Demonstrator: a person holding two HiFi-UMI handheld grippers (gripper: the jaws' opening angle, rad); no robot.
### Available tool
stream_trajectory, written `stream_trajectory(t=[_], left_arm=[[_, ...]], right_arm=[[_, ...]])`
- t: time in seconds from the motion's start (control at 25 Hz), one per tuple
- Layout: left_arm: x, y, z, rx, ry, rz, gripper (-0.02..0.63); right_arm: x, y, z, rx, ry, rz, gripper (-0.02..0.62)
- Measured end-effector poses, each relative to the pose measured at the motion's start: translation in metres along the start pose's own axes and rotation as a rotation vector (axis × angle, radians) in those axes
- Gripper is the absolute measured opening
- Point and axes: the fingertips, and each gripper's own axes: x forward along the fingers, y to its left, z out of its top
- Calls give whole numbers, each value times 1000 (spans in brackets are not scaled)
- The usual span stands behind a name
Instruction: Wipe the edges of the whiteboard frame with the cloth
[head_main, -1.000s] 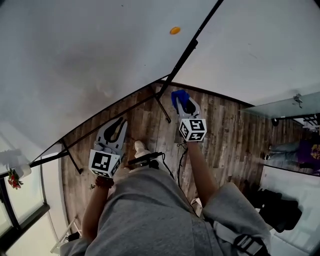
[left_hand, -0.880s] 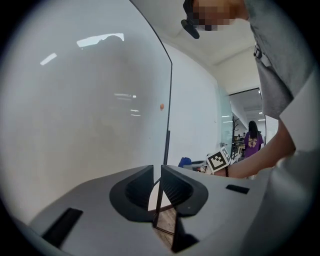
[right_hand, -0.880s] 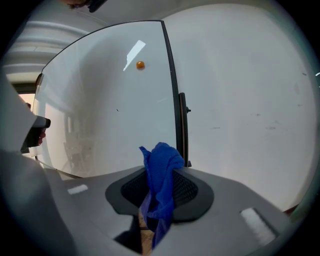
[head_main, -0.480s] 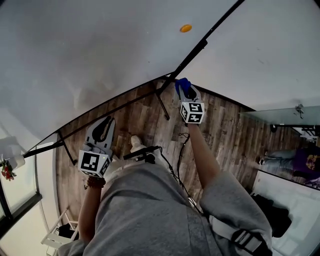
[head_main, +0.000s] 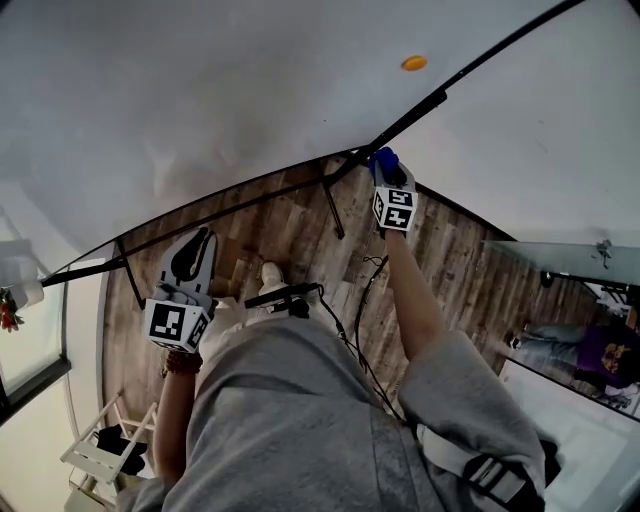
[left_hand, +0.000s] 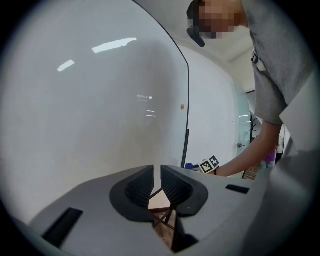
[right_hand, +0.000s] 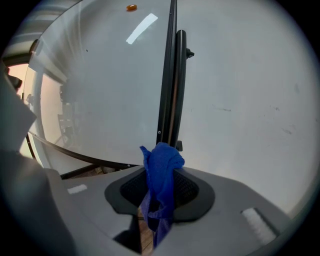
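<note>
The whiteboard (head_main: 200, 90) fills the upper left of the head view, and its black frame (head_main: 250, 195) runs along the bottom edge and up the right side. My right gripper (head_main: 384, 166) is at the board's lower right corner, shut on a bunched blue cloth (head_main: 382, 158). In the right gripper view the cloth (right_hand: 161, 160) sticks up from between the jaws of the right gripper (right_hand: 160, 172), just below the frame's vertical edge (right_hand: 167, 75). My left gripper (head_main: 192, 256) hangs lower left, away from the frame. The left gripper (left_hand: 156, 185) is shut and holds nothing.
A black stand upright (right_hand: 180, 85) runs beside the frame edge, with stand legs (head_main: 332, 205) on the wooden floor (head_main: 300, 240). An orange magnet (head_main: 413, 63) sits on the board. A cable (head_main: 365, 290) lies on the floor. A white rack (head_main: 100, 460) stands lower left, glass panels right.
My right gripper has moved up and to the right with the cloth, closer to the board's lower right corner. The left gripper has drifted left and slightly down.
</note>
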Motion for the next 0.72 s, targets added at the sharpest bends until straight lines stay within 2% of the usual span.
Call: stream_trajectory(t=[0.32,0.72], left_arm=[[-6,12,-13,-25,24,54,46],[-6,16,-12,-33,28,75,44]], right_arm=[[23,6,5,2,4,41,127],[37,11,1,14,19,52,127]])
